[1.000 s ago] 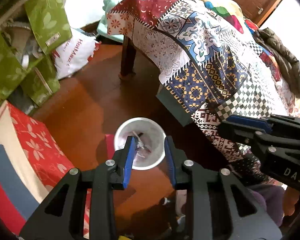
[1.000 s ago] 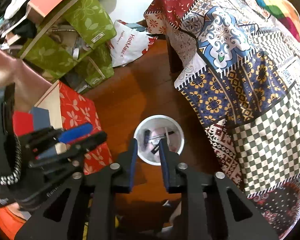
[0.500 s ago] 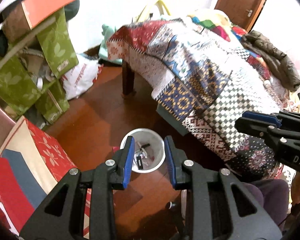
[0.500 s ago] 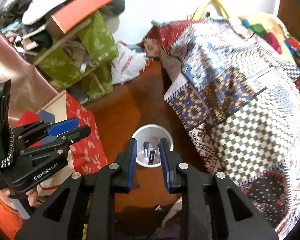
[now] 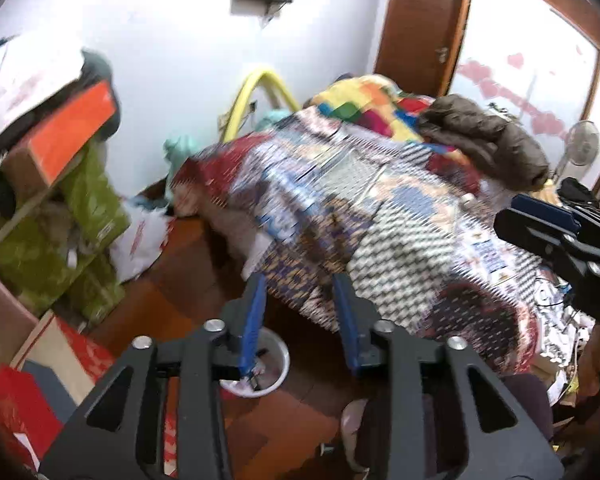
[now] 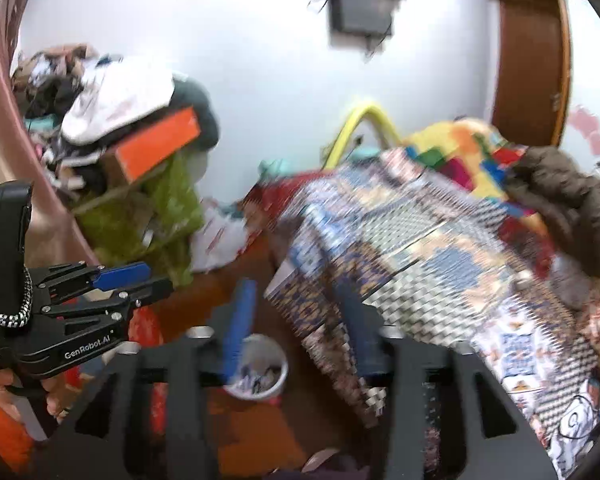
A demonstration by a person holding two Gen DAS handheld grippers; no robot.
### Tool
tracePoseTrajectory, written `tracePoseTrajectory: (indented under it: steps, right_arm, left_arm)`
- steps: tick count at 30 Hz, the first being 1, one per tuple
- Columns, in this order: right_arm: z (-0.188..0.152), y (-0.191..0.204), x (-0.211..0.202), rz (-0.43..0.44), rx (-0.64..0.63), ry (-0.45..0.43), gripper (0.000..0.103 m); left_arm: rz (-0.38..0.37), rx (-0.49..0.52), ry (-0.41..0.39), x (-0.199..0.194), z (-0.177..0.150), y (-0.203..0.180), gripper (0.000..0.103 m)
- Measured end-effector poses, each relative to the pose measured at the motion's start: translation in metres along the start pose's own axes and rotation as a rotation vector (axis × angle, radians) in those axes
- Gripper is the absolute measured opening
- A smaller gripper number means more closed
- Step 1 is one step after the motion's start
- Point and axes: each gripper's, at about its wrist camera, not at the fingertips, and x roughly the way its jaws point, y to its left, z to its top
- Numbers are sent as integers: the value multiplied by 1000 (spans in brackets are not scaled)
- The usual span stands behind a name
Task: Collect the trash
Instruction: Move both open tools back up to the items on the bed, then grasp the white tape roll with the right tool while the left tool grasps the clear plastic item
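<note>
A white trash bin (image 5: 274, 364) holding several dark scraps stands on the wooden floor beside the bed; it also shows in the right wrist view (image 6: 260, 368). My left gripper (image 5: 300, 312) is open and empty, raised high above the bin. My right gripper (image 6: 296, 320) is open and empty too, also well above the bin. The left gripper shows in the right wrist view (image 6: 140, 280), and the right gripper shows at the right edge of the left wrist view (image 5: 512, 216). Both views are blurred.
A bed with a patchwork quilt (image 5: 380, 208) fills the right side, a brown jacket (image 5: 484, 140) on it. Green bags and boxes (image 5: 72, 232) are piled at left, a red floral box (image 5: 80, 360) near the bin. A wooden door (image 5: 420, 28) is behind.
Both grippers have lifted and tilted up away from the bin, which now looks smaller and lower. The jaws of both have opened wider. The wall and door have come into view.
</note>
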Motion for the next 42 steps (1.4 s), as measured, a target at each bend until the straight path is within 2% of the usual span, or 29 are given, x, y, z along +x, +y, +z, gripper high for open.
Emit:
tracePoseTrajectory:
  steps: [4, 8, 14, 19, 25, 32, 37, 42]
  right_arm:
    - [1, -23, -27, -58, 15, -93, 65]
    - [4, -49, -44, -109, 43, -137, 69]
    - [6, -94, -53, -127, 63, -144, 69]
    - [4, -137, -50, -201, 110, -130, 69]
    - [1, -199, -34, -280, 183, -93, 72]
    - [-8, -270, -7, -354, 255, -48, 72]
    - [-18, -314, 31, -386, 288, 18, 72]
    - [-30, -349, 87, -371, 292, 119, 72]
  left_arm:
    - [-23, 46, -57, -9, 18, -35, 54]
    - [-62, 81, -100, -9, 38, -69, 56]
    - [-100, 142, -116, 11, 62, -116, 57]
    - [-135, 179, -106, 39, 78, -150, 57]
    - [-162, 222, -84, 88, 99, -190, 57]
    - [-208, 240, -31, 164, 127, -226, 57]
    - [-224, 257, 9, 225, 135, -250, 57]
    - [-237, 261, 64, 283, 135, -264, 57]
